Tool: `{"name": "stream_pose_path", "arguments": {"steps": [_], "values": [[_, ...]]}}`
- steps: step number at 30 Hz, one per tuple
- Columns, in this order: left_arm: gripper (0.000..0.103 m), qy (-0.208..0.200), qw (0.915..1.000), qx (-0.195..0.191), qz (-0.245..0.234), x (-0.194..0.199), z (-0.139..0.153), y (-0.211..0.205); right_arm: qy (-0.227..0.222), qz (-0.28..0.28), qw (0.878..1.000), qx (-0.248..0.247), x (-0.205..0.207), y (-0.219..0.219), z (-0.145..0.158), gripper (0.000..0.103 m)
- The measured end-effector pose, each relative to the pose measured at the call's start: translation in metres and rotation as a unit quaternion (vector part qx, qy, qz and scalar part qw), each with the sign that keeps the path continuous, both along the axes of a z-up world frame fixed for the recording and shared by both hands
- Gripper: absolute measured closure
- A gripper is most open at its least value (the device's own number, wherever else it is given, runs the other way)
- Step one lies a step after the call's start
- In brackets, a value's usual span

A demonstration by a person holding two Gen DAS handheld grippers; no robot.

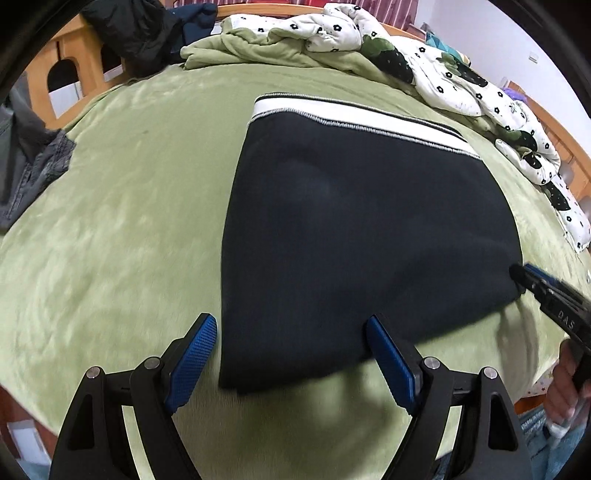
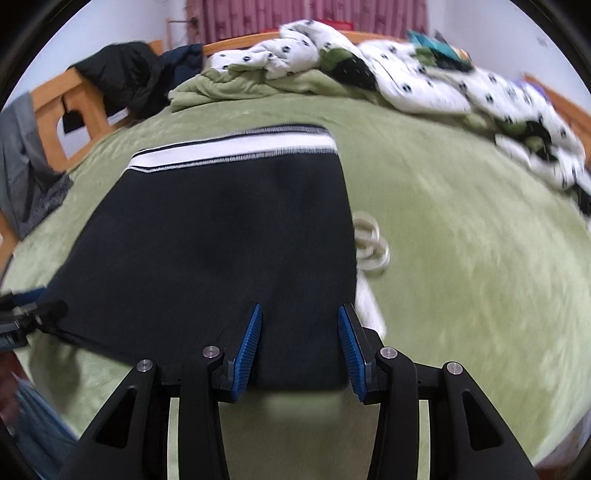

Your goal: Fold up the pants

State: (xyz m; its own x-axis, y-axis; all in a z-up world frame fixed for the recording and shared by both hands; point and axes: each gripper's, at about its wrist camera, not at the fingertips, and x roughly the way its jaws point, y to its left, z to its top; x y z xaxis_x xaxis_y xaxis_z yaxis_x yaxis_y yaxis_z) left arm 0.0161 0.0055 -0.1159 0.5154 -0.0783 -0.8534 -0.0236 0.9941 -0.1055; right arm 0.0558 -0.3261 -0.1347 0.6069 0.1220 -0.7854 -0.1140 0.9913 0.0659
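Dark navy pants (image 1: 362,229), folded into a squat block, lie on the green bed cover (image 1: 110,240) with their white striped waistband (image 1: 354,114) at the far end. My left gripper (image 1: 290,319) hangs wide open over the near left corner, one pad just outside the cloth's left edge. The right gripper (image 2: 300,306) sits at the near right corner (image 2: 314,350), jaws partly apart, the cloth lying flat between the pads and not pinched. From the left wrist view its tip (image 1: 519,275) meets the pants' right edge. The left gripper (image 2: 40,310) shows at the pants' left corner.
A white flowered quilt (image 1: 461,74) and a bunched green blanket (image 1: 258,48) crowd the far side. A dark jacket (image 1: 136,29) drapes the wooden bed frame (image 1: 74,59); a grey garment (image 1: 33,162) lies left. Blurred white loops (image 2: 371,240) lie beside the pants. A hand (image 1: 565,387) holds the right gripper.
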Motion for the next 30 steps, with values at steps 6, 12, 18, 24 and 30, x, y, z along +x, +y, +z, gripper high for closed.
{"name": "stream_pose_path", "arguments": {"steps": [6,12,18,24,30], "values": [[0.021,-0.032,0.9992,-0.012,0.019,-0.029,0.022,0.007,-0.019,-0.007,1.0,0.012,-0.05,0.014,0.02,0.06],[0.021,-0.073,0.9965,-0.011,0.041,-0.065,0.045,0.01,-0.057,-0.026,0.998,0.001,-0.098,0.016,0.047,0.05],[0.021,-0.084,0.9961,-0.001,0.027,-0.092,0.047,0.0,-0.066,-0.038,0.997,-0.006,-0.124,0.015,0.05,0.036],[0.02,-0.109,0.9935,0.028,0.014,-0.114,0.053,-0.016,-0.091,-0.015,0.995,-0.021,-0.139,0.025,0.05,0.009],[0.019,-0.113,0.9929,0.031,0.022,-0.119,0.054,-0.017,-0.082,-0.017,0.996,-0.029,-0.14,0.03,0.044,0.008]]}}
